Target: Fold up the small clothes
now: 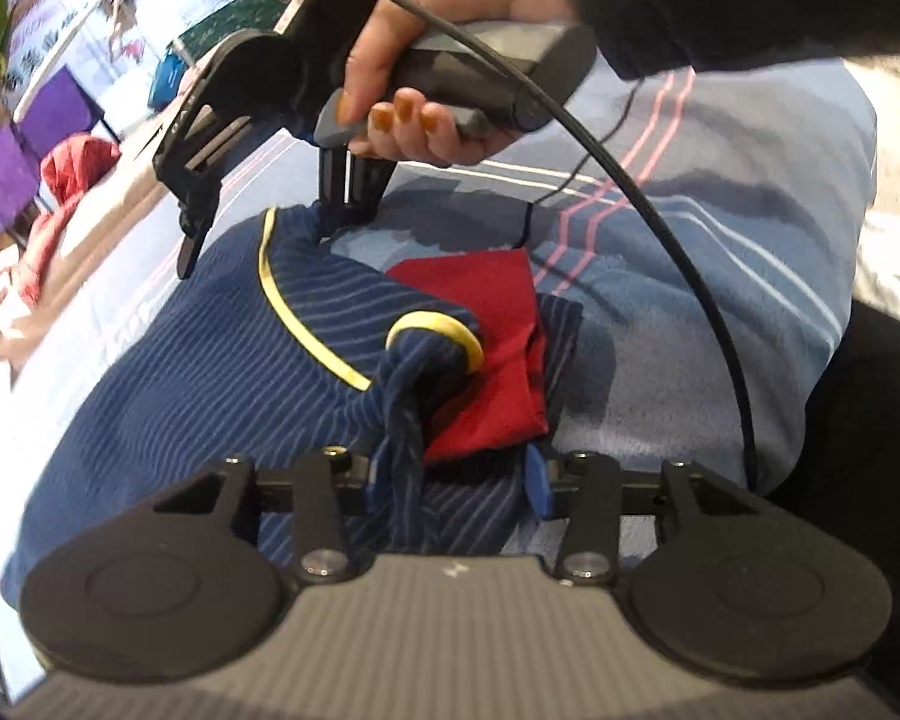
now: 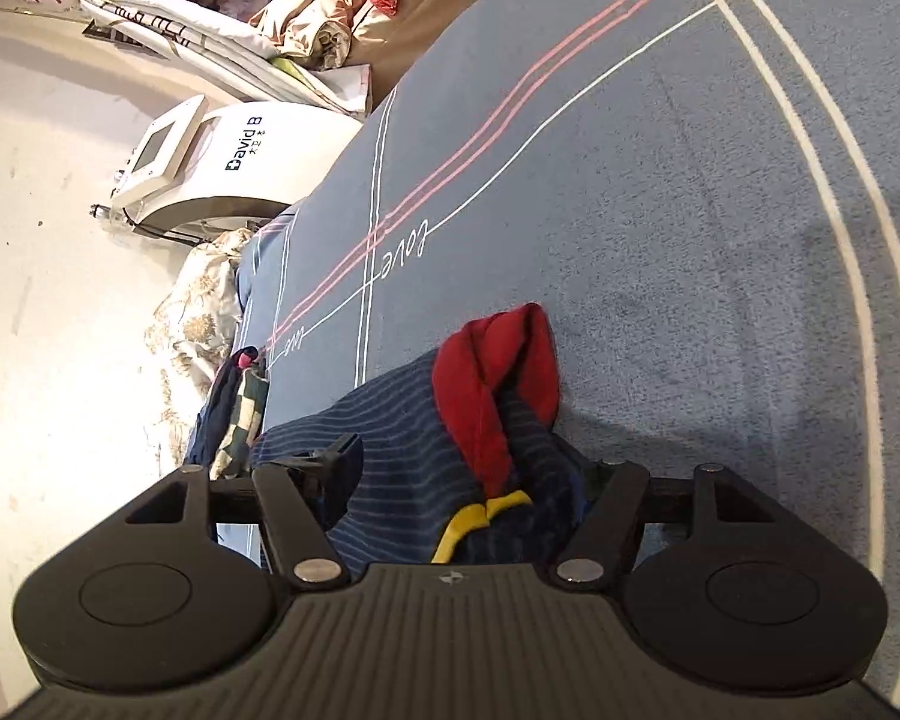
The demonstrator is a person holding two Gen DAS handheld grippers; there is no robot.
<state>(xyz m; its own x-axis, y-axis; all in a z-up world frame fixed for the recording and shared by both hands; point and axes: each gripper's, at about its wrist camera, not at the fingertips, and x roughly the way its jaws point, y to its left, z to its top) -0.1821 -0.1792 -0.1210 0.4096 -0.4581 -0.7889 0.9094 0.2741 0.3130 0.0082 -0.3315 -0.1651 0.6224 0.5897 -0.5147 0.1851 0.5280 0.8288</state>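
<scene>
A small navy striped top (image 1: 180, 390) with yellow neck trim (image 1: 306, 324) and a red part (image 1: 486, 312) lies rumpled on the blue blanket (image 1: 690, 312). My left gripper (image 1: 453, 480) is low over its near side. A twisted strip of the striped cloth (image 1: 405, 420) runs between the blue pads (image 1: 537, 483), beside the left pad and apart from the right one. A hand holds my right gripper (image 1: 264, 240) over the far edge, jaws wide. In the right wrist view the top (image 2: 414, 420) fills the gap of my right gripper (image 2: 462, 468); the right finger is hidden.
A black cable (image 1: 690, 228) arcs from the right gripper across the blanket. A red garment (image 1: 72, 174) and purple items (image 1: 6, 180) lie beyond it. A white machine (image 2: 228, 162), piled bedding (image 2: 306, 30) and a checked cloth (image 2: 240, 420) sit off the bed's edge.
</scene>
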